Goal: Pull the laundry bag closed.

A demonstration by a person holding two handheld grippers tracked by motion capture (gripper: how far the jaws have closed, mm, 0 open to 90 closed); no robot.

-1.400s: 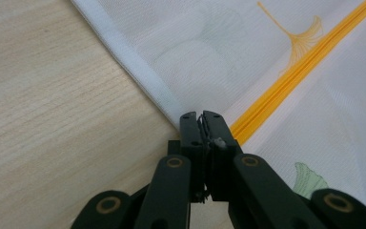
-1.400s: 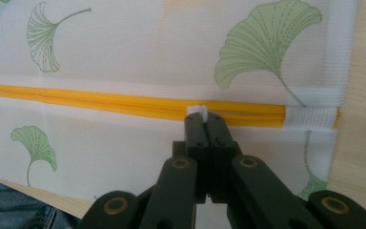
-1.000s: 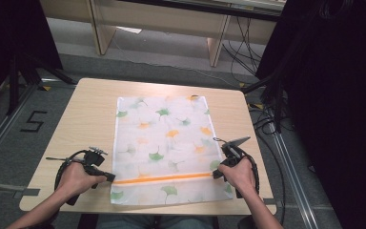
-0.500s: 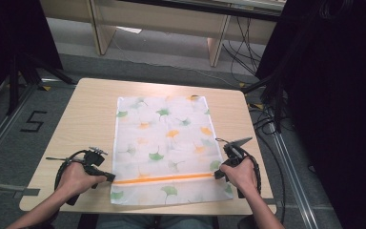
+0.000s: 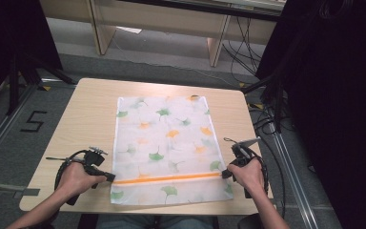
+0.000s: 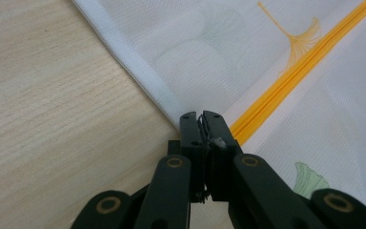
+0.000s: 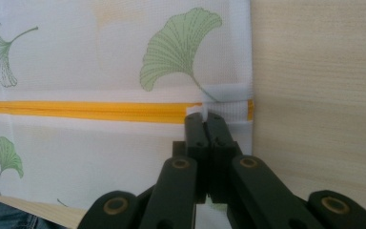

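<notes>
A white mesh bag (image 5: pixel 167 138) printed with green and orange ginkgo leaves lies flat on the wooden table (image 5: pixel 93 112). An orange zipper (image 5: pixel 167 179) runs across it near the front edge. My left gripper (image 5: pixel 110 177) is at the bag's left edge, just beside the zipper's end. In the left gripper view its jaws (image 6: pixel 201 115) are shut on the white hem (image 6: pixel 138 67). My right gripper (image 5: pixel 224 175) is at the zipper's right end. In the right gripper view it (image 7: pixel 204 115) is shut on the small white zipper pull (image 7: pixel 195 109) next to the orange zipper (image 7: pixel 76 110).
Bare table shows on both sides of the bag and beyond it. Black cables (image 5: pixel 262 119) trail over the floor at the right, and a light wooden bench (image 5: pixel 171 19) stands behind the table. A "5" (image 5: pixel 33 121) is marked on the floor at the left.
</notes>
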